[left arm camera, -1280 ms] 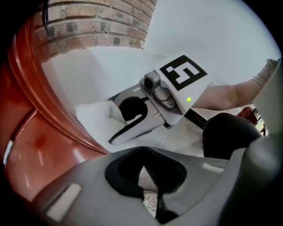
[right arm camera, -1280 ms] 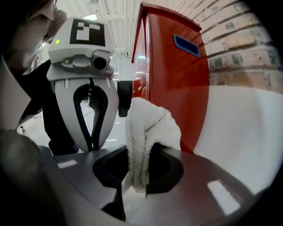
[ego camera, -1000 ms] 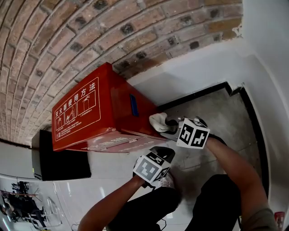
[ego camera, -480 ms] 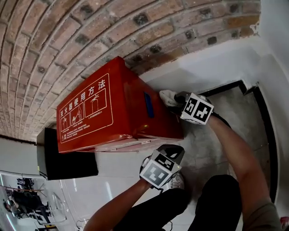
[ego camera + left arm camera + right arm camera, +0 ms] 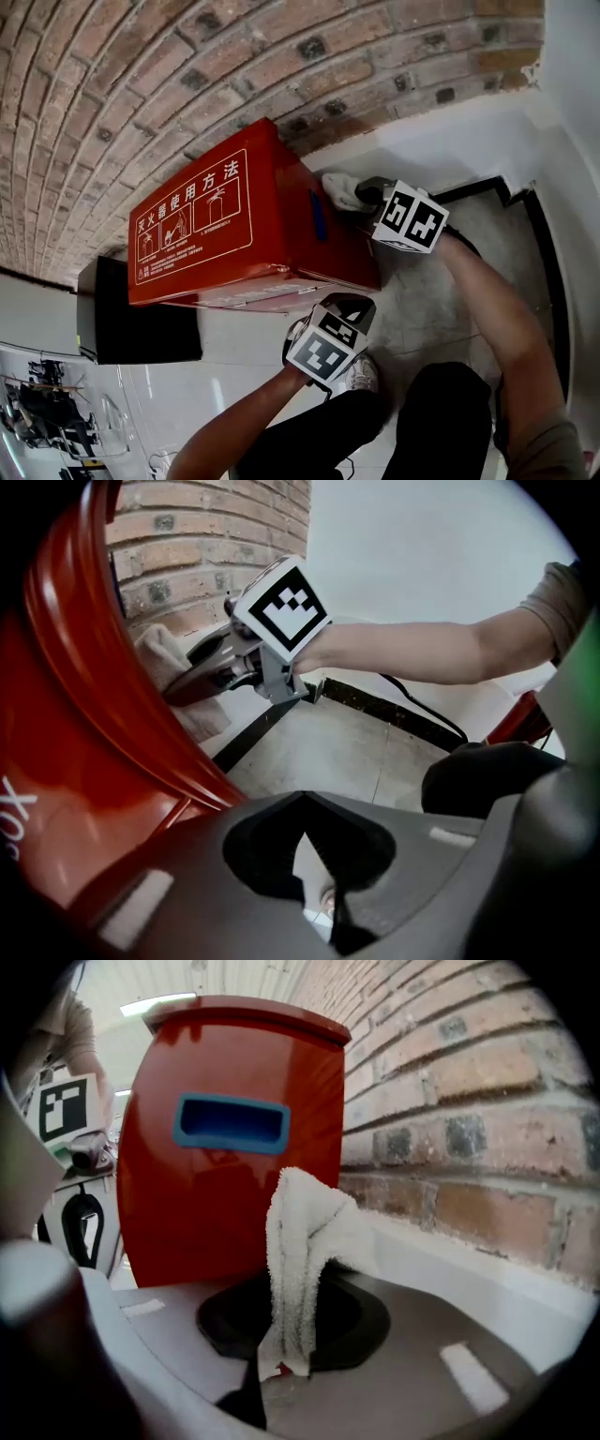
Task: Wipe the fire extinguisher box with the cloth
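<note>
Right gripper (image 5: pixel 281 1372) pinches the white cloth (image 5: pixel 300 1241) beside the red box (image 5: pixel 281 202) labelled 灭火器使用方法; finer print (image 5: pixel 169 269) is unreadable; left gripper (image 5: pixel 302 799) is closed, empty.

One box (image 5: pixel 216 234); one cloth (image 5: pixel 339 187); two grippers: left gripper (image 5: pixel 354 303), right gripper (image 5: pixel 366 193)

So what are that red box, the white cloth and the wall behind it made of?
The red box looks like painted sheet metal: glossy, with reflections and crisp folded edges, though I can't be sure. Its blue handle recess looks like moulded plastic. The cloth seems white terry towelling, with a looped, fluffy pile. The wall is rough brick with mortar joints.
</note>
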Demonstrator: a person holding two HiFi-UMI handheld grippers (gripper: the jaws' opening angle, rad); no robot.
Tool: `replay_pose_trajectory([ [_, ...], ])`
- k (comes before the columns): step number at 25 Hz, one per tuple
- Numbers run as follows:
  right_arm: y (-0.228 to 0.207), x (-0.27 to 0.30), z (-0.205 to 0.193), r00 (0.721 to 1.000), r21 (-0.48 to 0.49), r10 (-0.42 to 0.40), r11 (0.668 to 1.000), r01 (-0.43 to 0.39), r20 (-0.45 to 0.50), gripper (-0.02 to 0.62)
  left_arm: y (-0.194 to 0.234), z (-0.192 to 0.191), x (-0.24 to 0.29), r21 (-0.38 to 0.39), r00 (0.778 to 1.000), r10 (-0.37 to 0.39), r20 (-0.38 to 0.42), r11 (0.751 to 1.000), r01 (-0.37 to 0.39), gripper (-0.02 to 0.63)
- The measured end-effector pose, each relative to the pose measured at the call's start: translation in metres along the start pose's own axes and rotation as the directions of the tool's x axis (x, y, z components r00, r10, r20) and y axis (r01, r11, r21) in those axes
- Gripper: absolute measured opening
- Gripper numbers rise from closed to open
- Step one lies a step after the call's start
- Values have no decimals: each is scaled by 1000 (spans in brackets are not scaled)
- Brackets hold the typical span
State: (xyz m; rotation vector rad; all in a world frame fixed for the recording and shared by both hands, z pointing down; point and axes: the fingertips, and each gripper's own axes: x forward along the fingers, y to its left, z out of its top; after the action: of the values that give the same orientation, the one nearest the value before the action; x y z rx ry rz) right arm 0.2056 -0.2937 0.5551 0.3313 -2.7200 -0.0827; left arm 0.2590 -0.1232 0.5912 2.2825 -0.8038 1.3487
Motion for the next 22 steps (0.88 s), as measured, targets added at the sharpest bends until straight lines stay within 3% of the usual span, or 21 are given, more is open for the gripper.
replay_pose_trajectory([
  [8,65,-44,28,995,-60,91,994,-88,50,100,-2,4,-16,-75,998,41,38,996,-38,0],
  [13,104,-62,31,992,-81,116,991,-111,58,100,-3,5,-30,-73,994,92,55,993,-88,0],
  [22,131,-95,76,993,-229,102,970,-86,59,101,0,10,-48,-86,986,141,93,987,-133,0],
])
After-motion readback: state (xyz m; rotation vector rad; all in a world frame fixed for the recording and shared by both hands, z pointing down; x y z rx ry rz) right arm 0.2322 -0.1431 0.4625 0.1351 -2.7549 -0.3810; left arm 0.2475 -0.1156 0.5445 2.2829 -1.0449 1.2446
